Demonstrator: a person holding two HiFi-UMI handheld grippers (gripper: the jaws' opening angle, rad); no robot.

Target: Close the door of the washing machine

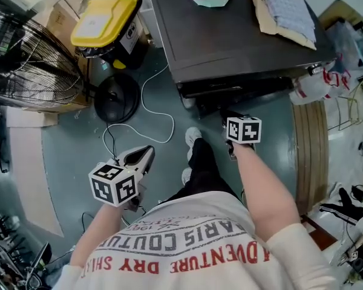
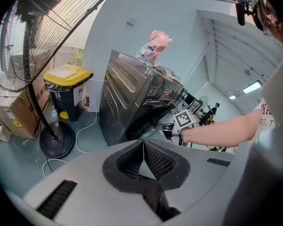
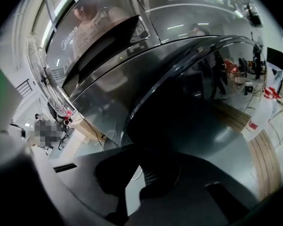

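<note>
While left claw [image 2: 142,144] and right claw [image 3: 140,166] are both pinched together, empty, the dark grey glossy washing machine door [image 1: 242,92] stands open, upper centre of head view. Judged stiff, hinged, slick: push outer rim.

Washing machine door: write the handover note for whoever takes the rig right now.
Claws: left claw shut and empty, held well clear of the washing machine. The right claw is shut, close up to the door; contact unclear.
Things: the machine is ahead of the person and its door stands swung open.
Done: approach only.
Left: push the door round until it shuts.
</note>
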